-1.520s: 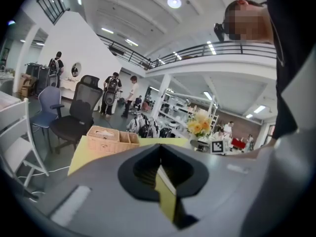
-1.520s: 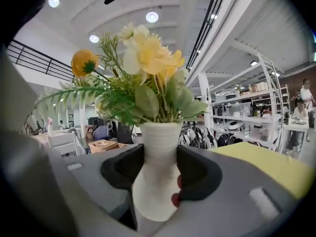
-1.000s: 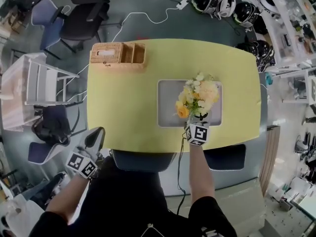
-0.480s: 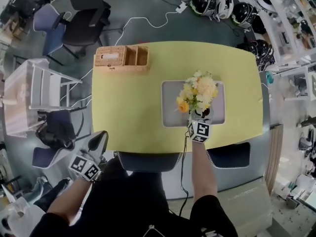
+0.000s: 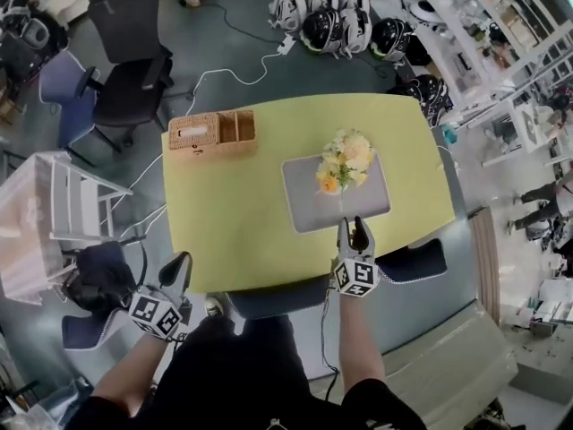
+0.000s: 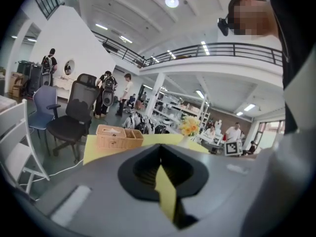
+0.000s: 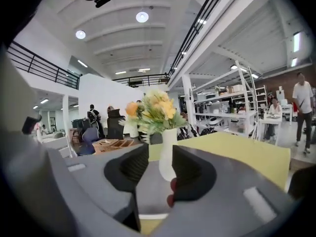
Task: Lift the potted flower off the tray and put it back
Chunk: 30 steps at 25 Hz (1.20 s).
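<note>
Potted flower: yellow and cream blooms in a white vase, seen standing upright on the far half of the grey tray. The tray is set on a yellow counter. The right hand-held gripper is held just off the tray's near edge, pointing at the flower. Its jaws are apart and have just been closing. In the right gripper view the vase is framed in the gap but lies beyond the pads, so nothing is gripped or touched. The left hand-held gripper is held well to the left of the tray, off the counter's near left corner. Its jaws are brought together, with nothing between them. A black-and-white square marker pattern is carried on each gripper's cube; no lettering can be made out on it. A wicker basket with compartments is placed left of the tray, at the counter's far edge. Office chairs and a cluster of helmets are seen on the floor beyond the tray's far side. No brand or label can be read anywhere.
</note>
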Each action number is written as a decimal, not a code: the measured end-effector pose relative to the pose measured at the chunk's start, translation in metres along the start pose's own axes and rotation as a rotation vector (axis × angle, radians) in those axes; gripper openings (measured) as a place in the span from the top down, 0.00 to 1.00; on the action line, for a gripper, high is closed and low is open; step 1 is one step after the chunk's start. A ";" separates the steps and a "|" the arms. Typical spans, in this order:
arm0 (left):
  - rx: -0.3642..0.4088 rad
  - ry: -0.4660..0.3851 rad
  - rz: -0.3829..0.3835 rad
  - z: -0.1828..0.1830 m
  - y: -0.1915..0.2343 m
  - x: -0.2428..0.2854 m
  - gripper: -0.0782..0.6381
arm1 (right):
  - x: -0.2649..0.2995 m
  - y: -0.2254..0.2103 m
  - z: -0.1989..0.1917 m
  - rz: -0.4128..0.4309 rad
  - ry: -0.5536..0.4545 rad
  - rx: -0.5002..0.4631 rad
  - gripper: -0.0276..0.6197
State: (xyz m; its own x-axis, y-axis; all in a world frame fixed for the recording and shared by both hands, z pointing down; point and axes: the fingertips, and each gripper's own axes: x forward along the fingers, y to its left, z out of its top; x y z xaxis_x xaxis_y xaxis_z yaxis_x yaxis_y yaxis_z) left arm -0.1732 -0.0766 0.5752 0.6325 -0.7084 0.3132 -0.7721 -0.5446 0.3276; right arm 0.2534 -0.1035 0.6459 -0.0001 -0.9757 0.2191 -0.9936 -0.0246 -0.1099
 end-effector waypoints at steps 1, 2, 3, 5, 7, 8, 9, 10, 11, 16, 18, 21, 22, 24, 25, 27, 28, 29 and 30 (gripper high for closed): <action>0.009 -0.007 -0.006 0.003 0.004 -0.009 0.88 | -0.020 0.016 0.008 0.008 -0.008 0.017 0.75; 0.025 -0.013 -0.013 0.007 0.007 -0.020 0.88 | -0.040 0.036 0.016 0.024 -0.018 0.035 0.81; 0.044 -0.018 -0.022 0.010 0.010 -0.032 0.88 | -0.060 0.058 0.024 0.042 -0.026 0.049 0.82; 0.077 -0.032 -0.044 0.017 0.015 -0.057 0.88 | -0.096 0.108 0.041 0.076 -0.044 0.059 0.91; 0.102 -0.056 -0.070 0.026 0.020 -0.079 0.88 | -0.122 0.157 0.059 0.108 -0.065 0.068 0.95; 0.113 -0.070 -0.083 0.029 0.022 -0.089 0.88 | -0.133 0.180 0.068 0.126 -0.076 0.078 0.95; 0.123 -0.085 -0.096 0.032 0.025 -0.099 0.88 | -0.143 0.203 0.075 0.141 -0.086 0.087 0.95; 0.129 -0.098 -0.106 0.034 0.028 -0.110 0.88 | -0.152 0.224 0.081 0.154 -0.095 0.093 0.95; 0.132 -0.108 -0.115 0.035 0.031 -0.121 0.88 | -0.161 0.245 0.085 0.163 -0.104 0.095 0.95; 0.126 -0.148 -0.144 0.043 0.041 -0.174 0.88 | -0.202 0.335 0.096 0.228 -0.112 0.100 0.95; 0.132 -0.163 -0.157 0.047 0.040 -0.194 0.88 | -0.219 0.362 0.098 0.254 -0.107 0.090 0.95; 0.153 -0.183 -0.177 0.053 0.037 -0.219 0.88 | -0.239 0.390 0.102 0.278 -0.111 0.077 0.95; 0.162 -0.190 -0.182 0.055 0.036 -0.225 0.88 | -0.243 0.397 0.103 0.284 -0.115 0.072 0.95; 0.176 -0.206 -0.191 0.056 0.036 -0.236 0.88 | -0.250 0.409 0.105 0.296 -0.121 0.057 0.95; 0.182 -0.213 -0.194 0.057 0.035 -0.240 0.88 | -0.253 0.414 0.105 0.302 -0.123 0.047 0.95; 0.188 -0.224 -0.199 0.056 0.037 -0.249 0.88 | -0.257 0.427 0.105 0.310 -0.132 0.023 0.95; 0.189 -0.228 -0.200 0.056 0.039 -0.252 0.88 | -0.257 0.433 0.105 0.313 -0.138 0.007 0.95; 0.188 -0.234 -0.200 0.055 0.040 -0.254 0.88 | -0.258 0.439 0.106 0.317 -0.143 -0.009 0.95; 0.187 -0.239 -0.199 0.056 0.042 -0.257 0.88 | -0.258 0.444 0.107 0.320 -0.147 -0.022 0.95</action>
State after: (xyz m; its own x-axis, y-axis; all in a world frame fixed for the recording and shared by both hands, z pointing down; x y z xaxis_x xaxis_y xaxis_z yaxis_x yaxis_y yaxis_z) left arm -0.3715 0.0574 0.4587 0.7565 -0.6530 0.0355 -0.6471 -0.7396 0.1853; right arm -0.1754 0.1141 0.4373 -0.2978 -0.9540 0.0352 -0.9480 0.2912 -0.1289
